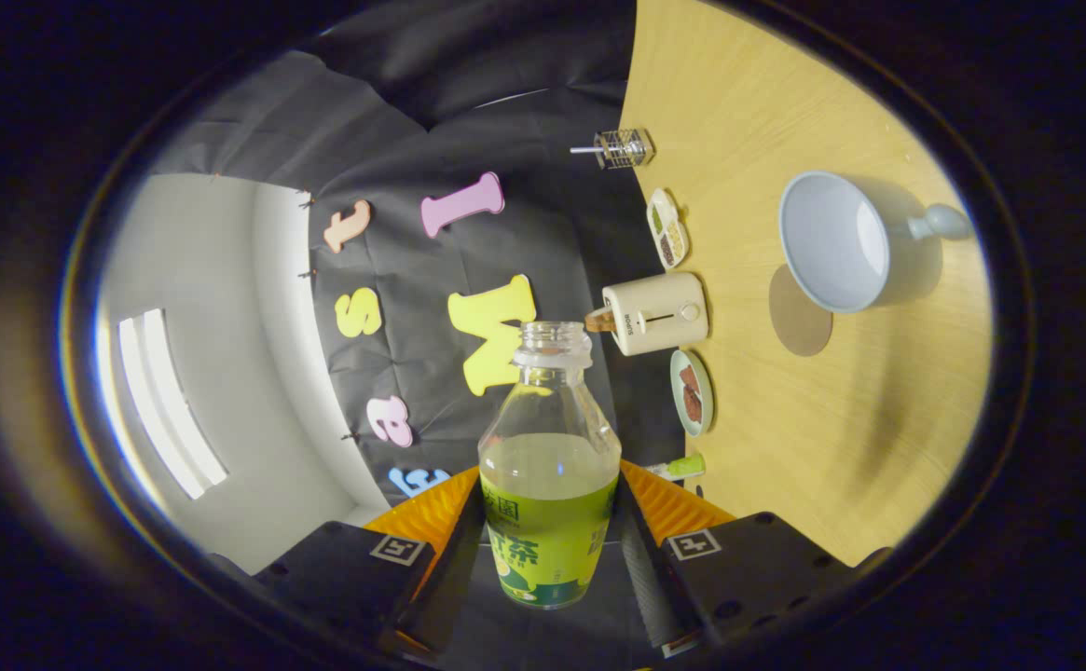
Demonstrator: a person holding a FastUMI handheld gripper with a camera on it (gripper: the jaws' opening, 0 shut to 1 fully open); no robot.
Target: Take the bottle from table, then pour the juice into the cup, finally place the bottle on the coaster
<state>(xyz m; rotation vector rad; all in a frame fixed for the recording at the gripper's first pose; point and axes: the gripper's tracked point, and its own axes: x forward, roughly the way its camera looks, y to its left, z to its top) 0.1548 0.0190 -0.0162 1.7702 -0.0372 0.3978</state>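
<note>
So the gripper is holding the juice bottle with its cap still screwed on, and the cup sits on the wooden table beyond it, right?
Not quite: the bottle has no cap; its mouth is open in the gripper view. The rest holds: the gripper grips it between both fingers, and the cup sits on the wooden table beyond.

Bottle (548,466): lower sides covered by the gripper (550,531) jaws. Coaster (800,312): far part hidden behind the cup (845,240). Two small dishes (666,226), (692,391): contents too small to identify. Green item (682,466) beside right jaw: partly hidden.
</note>
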